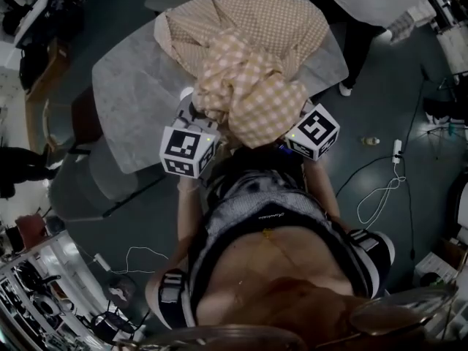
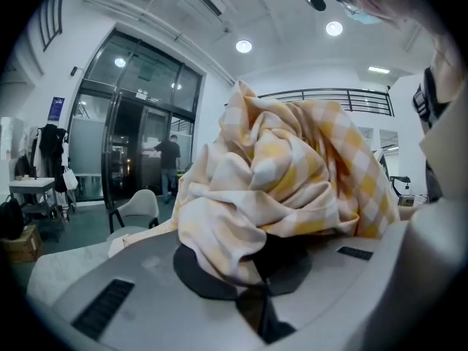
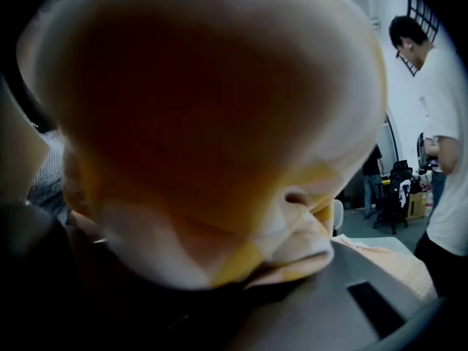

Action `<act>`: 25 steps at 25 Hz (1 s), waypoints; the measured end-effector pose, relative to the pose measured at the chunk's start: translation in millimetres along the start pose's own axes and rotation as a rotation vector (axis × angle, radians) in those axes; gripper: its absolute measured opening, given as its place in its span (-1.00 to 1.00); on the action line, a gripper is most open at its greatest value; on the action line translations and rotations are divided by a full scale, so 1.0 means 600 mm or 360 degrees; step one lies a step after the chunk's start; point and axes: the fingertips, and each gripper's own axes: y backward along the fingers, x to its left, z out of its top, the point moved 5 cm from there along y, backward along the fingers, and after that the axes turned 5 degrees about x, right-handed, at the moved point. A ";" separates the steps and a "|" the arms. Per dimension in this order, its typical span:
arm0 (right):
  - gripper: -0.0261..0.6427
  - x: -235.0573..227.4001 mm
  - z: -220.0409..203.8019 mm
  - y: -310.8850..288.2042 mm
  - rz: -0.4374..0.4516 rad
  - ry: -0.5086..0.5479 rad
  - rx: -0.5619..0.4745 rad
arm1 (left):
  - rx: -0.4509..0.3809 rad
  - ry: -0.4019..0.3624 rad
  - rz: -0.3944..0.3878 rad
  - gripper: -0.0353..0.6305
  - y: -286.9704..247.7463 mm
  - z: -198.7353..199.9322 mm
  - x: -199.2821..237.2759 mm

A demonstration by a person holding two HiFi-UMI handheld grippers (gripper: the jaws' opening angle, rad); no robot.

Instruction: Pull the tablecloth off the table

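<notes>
Item 1. Your left gripper [image 2: 252,289]: jaws pressed together, with a thin fold of the yellow-and-white checked fabric tablecloth [image 2: 285,174] pinched between the pads. The cloth rises from the pinch in a crumpled mound that fills the middle of the left gripper view.

Item 2. Your right gripper [image 3: 216,291]: jaws standing partly apart, clamped on a thick wad of the same tablecloth. The wad billows over the jaws and covers most of the right gripper view. The pads themselves are buried in it.

Item 3. Tablecloth, position: in the head view you hold both grippers side by side, close to your body, at the near edge of the pale grey, stone-patterned oval table [image 1: 135,93]. The bunched part is gathered up between the grippers. The rest trails back from it and lies rumpled over the far middle of the table. The near left, the left end and the right end of the tabletop lie bare.

Item 4. Surroundings:
- a white cable [image 1: 380,192] looped on the dark floor [image 1: 365,232] to your right
- a person in a white top [image 3: 442,159] standing beyond the table's right side
- a pale moulded chair [image 2: 139,209] beyond the table on the left
- tall glass doors [image 2: 139,137] behind the chair, with another person in dark clothes [image 2: 170,163] standing at them
</notes>
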 end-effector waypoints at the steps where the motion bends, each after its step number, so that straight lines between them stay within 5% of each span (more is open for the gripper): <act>1: -0.51 0.000 -0.002 0.006 0.0012 0.0006 -0.0001 | -0.0003 0.0004 0.0015 -0.84 0.000 0.000 -0.007; 25: -0.50 0.044 -0.056 0.186 0.0333 0.0024 0.0080 | 0.0013 0.0172 0.0394 -0.84 0.039 -0.031 -0.235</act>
